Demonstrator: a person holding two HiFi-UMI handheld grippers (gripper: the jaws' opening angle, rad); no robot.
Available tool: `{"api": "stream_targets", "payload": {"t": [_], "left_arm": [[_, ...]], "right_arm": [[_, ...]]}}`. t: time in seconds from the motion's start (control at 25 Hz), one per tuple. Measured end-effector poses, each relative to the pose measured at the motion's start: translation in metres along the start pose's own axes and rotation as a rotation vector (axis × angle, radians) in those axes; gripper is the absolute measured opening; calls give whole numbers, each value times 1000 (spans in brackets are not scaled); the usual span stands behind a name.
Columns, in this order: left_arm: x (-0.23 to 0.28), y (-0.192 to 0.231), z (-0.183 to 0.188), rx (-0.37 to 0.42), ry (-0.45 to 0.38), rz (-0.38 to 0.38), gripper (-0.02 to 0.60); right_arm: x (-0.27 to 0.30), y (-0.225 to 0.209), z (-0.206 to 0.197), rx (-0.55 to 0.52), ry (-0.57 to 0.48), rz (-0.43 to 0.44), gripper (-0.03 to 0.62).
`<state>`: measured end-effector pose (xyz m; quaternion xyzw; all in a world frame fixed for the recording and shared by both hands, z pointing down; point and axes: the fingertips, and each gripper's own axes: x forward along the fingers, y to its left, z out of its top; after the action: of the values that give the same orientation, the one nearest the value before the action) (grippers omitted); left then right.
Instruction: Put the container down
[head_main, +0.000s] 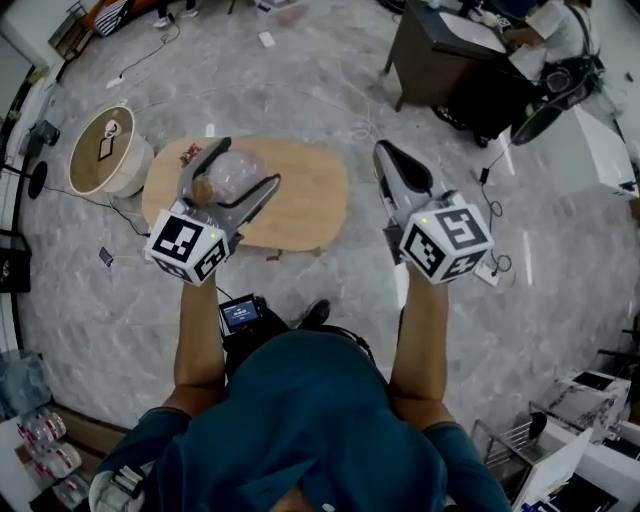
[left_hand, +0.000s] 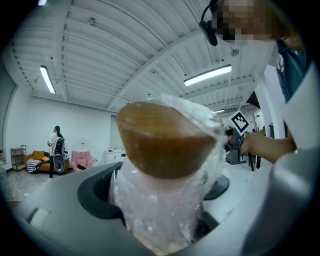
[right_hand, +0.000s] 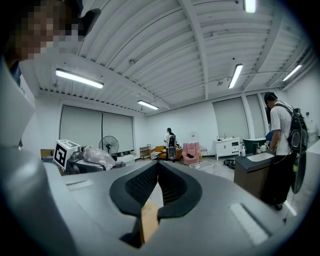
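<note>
Plastic-wrapped brown container (left_hand: 167, 150) sits clamped between the left gripper's (head_main: 248, 163) jaws; the right gripper (head_main: 384, 151) is clenched, empty.

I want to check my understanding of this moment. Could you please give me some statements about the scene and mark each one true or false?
1. The left gripper holds the plastic-wrapped container. True.
2. The jaws of the right gripper stand wide apart. False: they are together, with nothing between them.
3. The wooden table is oval. True.
4. In the head view, the right gripper shows over the table. False: it shows to the right of the table, over the grey floor.
</note>
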<state>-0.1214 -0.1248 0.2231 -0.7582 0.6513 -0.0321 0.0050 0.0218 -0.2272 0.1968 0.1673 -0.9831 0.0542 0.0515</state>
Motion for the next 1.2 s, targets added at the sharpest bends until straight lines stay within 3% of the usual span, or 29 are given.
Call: {"api": "stream_targets", "payload": {"t": [0.36,0.72,1.2], "left_arm": [[17,2,-18,9,43,-43,411],[78,-2,-41,7,64,-181,411],[156,22,-92,-23,135,-323,411]], "right_arm": [[-7,-5,-28,51,20,-36,11],[-18,-38,-43,78,40,-162,11],[7,-84,-66,139,99,-299,11]]}}
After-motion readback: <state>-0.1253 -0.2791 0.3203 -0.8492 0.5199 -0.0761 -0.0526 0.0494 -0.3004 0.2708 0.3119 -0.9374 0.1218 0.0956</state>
